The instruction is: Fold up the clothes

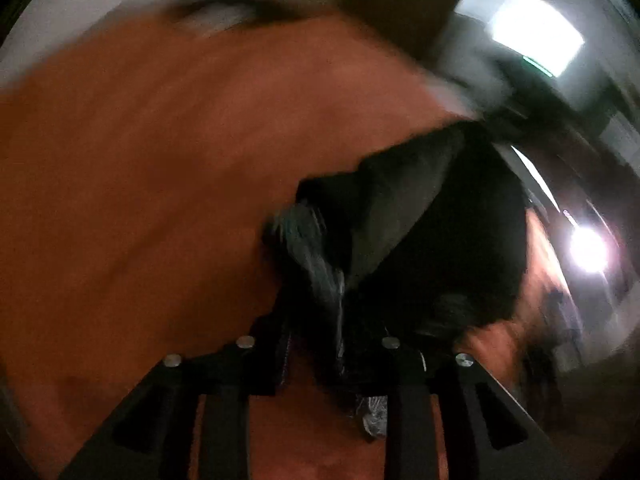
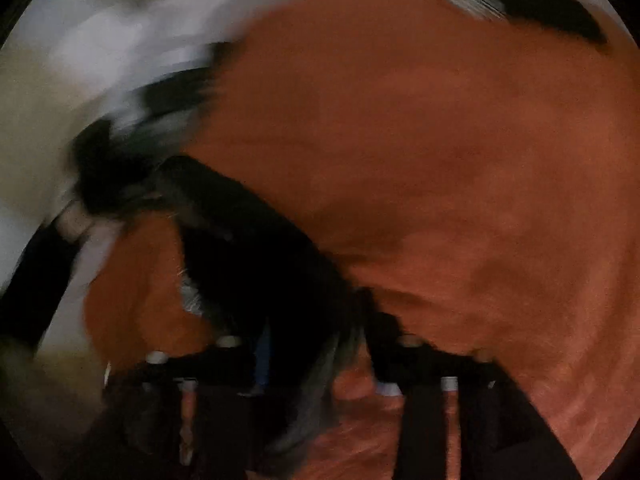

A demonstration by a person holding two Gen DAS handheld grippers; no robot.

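Orange cloth (image 1: 140,160) covers nearly the whole surface under both grippers; whether that surface is a desk or something else cannot be told. The garment to be folded is a black piece of clothing (image 1: 432,216) with a grey inner face, and it rises straight ahead of the left gripper (image 1: 340,320).

In the left wrist view the fingers (image 1: 276,360) stand narrow, with a bunched grey-black edge of the garment pinched between them. From that pinch the garment runs up and to the right, away from the orange cloth's broad area, which lies to the left of the garment.

In the right wrist view the picture is heavily smeared. The right gripper (image 2: 320,344) also has dark fabric between its fingers, and it appears to be closed on it, though the blur leaves some doubt. The black garment (image 2: 248,232) runs from there up and to the left as a long band, toward a pale wall.

Judgement: both grippers hold the same garment at separate points, so its long axis lies between them. Neither is clearly the nearer. Open room for laying the garment down lies on the orange cloth (image 2: 440,140), to the right of the band in the right view. The cloth's far edge borders a white surface.
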